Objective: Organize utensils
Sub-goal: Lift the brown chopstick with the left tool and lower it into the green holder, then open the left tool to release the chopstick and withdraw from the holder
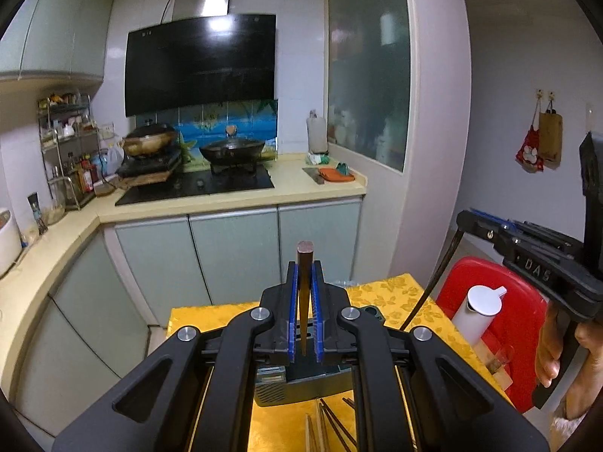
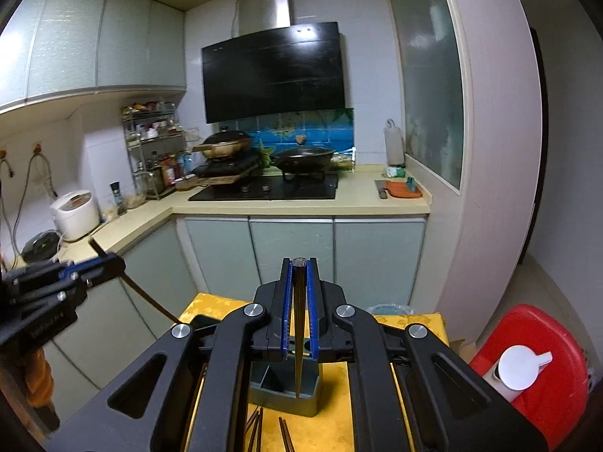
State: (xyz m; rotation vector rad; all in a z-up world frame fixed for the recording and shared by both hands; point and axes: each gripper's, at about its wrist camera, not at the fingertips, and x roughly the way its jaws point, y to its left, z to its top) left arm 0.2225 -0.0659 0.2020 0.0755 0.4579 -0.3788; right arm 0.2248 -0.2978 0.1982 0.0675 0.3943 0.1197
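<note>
**Chopsticks held in both grippers above the bench**

Chopsticks are what we see in each gripper. In the left wrist view, the left gripper (image 1: 304, 275) has its jaws drawn almost together on a brown chopstick (image 1: 303, 286), which stands nearly upright between the blue pads, its blunt squared end poking above them. In the right wrist view, the right gripper (image 2: 300, 275) likewise has its jaws nearly shut on a dark chopstick (image 2: 299, 320), whose tapered tip hangs down over the grey utensil holder (image 2: 292, 395).

That holder stands on the bench (image 2: 331, 425), which is covered in a yellow floral cloth, and we can see at least two open compartments in it from the right wrist view. Loose chopsticks (image 2: 256, 427) lie flat on the cloth just in front of the holder, nearer the cameras; how many there are we cannot tell, as the gripper bodies hide part of them. A dark phone (image 2: 201, 322) lies on the far left of the cloth.

To the right of the bench is a red stool (image 2: 542, 369) with a white lidded bottle (image 2: 518, 371) in front of it. From the left wrist view we see the right gripper off to the right, a person's hand (image 1: 554, 354) wrapped round its handle, and its chopstick slanting down.
</note>
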